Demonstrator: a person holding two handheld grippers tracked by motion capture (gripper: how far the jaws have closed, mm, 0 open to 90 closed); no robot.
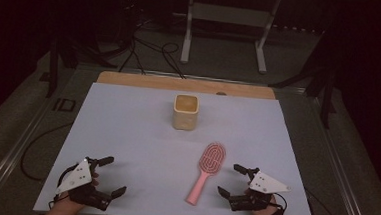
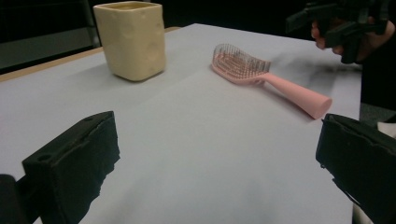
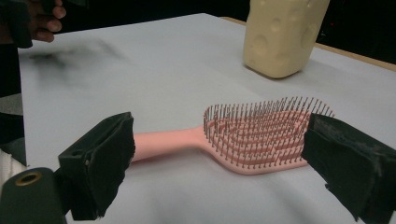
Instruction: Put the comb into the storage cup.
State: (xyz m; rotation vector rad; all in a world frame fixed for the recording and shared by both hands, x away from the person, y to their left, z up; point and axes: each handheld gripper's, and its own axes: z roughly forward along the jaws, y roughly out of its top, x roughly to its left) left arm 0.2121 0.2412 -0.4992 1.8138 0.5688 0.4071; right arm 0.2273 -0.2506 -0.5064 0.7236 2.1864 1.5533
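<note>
Pink plastic makes up the hairbrush (image 1: 206, 170), which lies bristles-up on the pale grey table cover (image 1: 127, 133), its oval head toward the far side and its round-ended handle pointing back toward the person. From the high view the head shows as a looped, vented pattern; the right gripper view adds what that angle hides, namely rows of thin dark bristles (image 3: 261, 126) standing upright from the open pink ribs, and the handle narrowing where it meets the head. A cream, squarish cup (image 1: 185, 111) stands upright farther back, well apart from the brush; its sides are dimpled, which is plain in the left gripper view (image 2: 133, 39) but not from above. Only the high view looks into the cup, and its inside reads as a tan surface; whether anything lies in it cannot be told. The left gripper (image 1: 108, 175) sits at the near left of the cover with its jaws spread wide over bare surface, holding nothing. The right gripper (image 1: 229, 179) rests just beside the brush handle, jaws likewise spread and empty; in its own view the brush lies between and beyond the two black pads (image 3: 100, 158), not touching them. A wooden table edge (image 1: 130, 79) shows beyond the cover.
</note>
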